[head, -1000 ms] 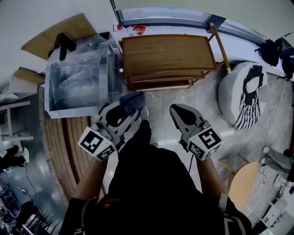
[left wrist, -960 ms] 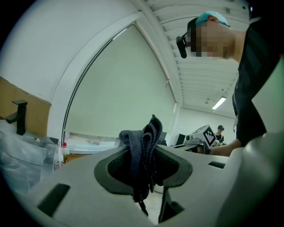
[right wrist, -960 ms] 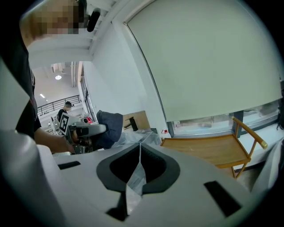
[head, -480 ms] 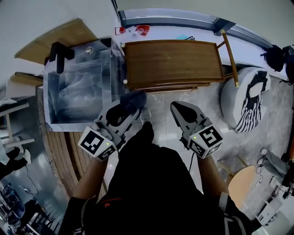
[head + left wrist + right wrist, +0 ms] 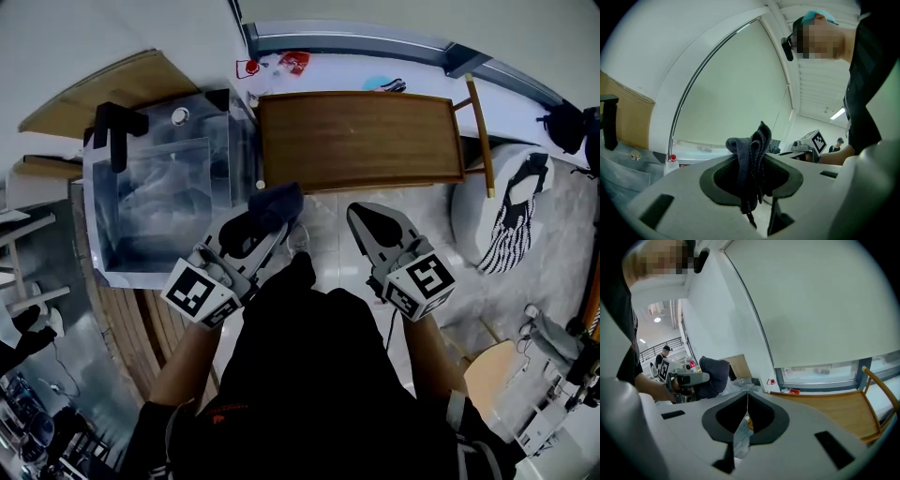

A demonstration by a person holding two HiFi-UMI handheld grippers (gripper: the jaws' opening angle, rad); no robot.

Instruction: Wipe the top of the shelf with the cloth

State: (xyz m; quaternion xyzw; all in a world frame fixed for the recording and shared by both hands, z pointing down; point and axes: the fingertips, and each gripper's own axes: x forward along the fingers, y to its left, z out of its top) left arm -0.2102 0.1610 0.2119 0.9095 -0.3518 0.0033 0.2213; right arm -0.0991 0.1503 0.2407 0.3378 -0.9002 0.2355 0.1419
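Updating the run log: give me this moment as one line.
left gripper: shut on cloth | right gripper: shut, empty | shelf: cloth not on top

Head view: steeply down from overhead. Gripper views: low, close, facing the window (image 5: 820, 373); right shares shelf (image 5: 361, 141) with head view.

On pale tiled floor (image 5: 427, 206): brown wooden shelf (image 5: 361, 139); clear plastic bin (image 5: 155, 202) just beside its left end.

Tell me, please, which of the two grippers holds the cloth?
The left gripper: its jaws pinch the dark cloth, while the right gripper is shut on nothing.
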